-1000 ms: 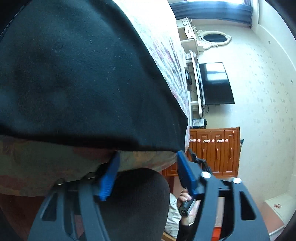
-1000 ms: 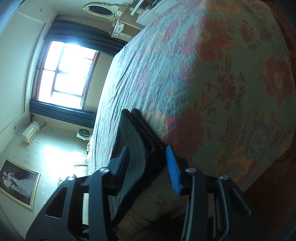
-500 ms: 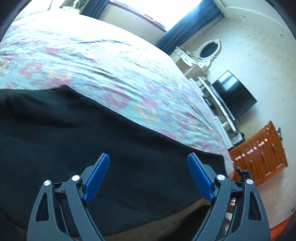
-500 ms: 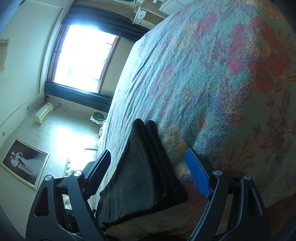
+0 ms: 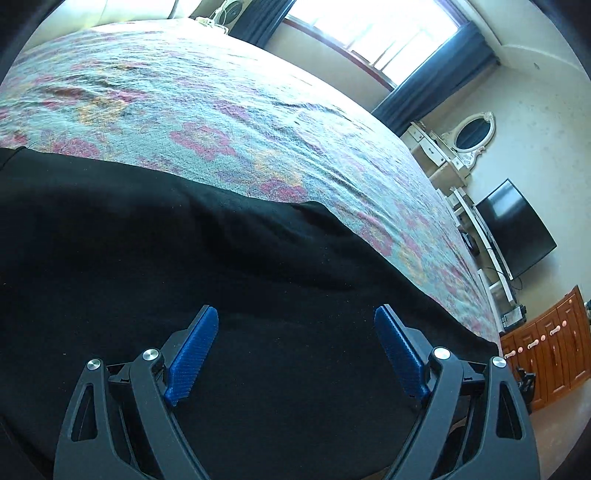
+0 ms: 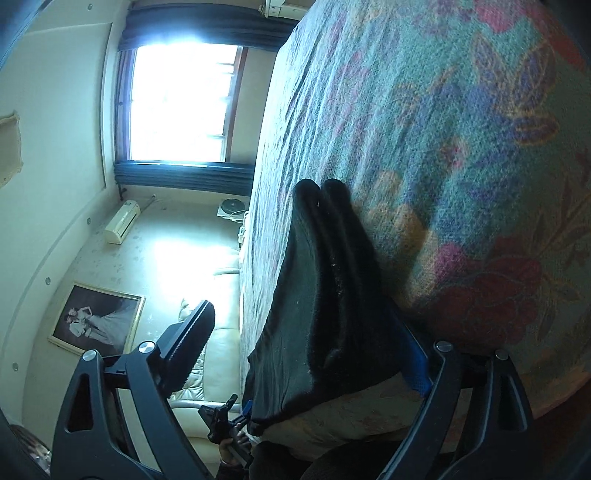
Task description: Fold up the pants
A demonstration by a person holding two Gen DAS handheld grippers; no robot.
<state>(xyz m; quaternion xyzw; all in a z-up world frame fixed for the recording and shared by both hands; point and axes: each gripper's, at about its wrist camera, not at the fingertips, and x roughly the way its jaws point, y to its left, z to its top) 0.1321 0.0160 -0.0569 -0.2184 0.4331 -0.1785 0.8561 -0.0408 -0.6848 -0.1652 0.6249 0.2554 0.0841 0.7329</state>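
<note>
Plainly, the left gripper [image 5: 295, 350] hovers with its blue-padded fingers [image 5: 192, 354] spread wide above the folded black fleece pants [image 5: 184, 258], gripping nothing. The right gripper [image 6: 306, 350] is also spread, straddling the pants' stacked edge [image 6: 332, 288]; one pad is mostly hidden behind the cloth (contact cannot be judged). The pants lie at the near edge of the bed with a floral green bedspread [image 5: 221, 110]. Beyond stand a bright curtained window [image 5: 369, 33], a dark television [image 5: 517, 229] and a wooden cabinet [image 5: 554, 350].
</note>
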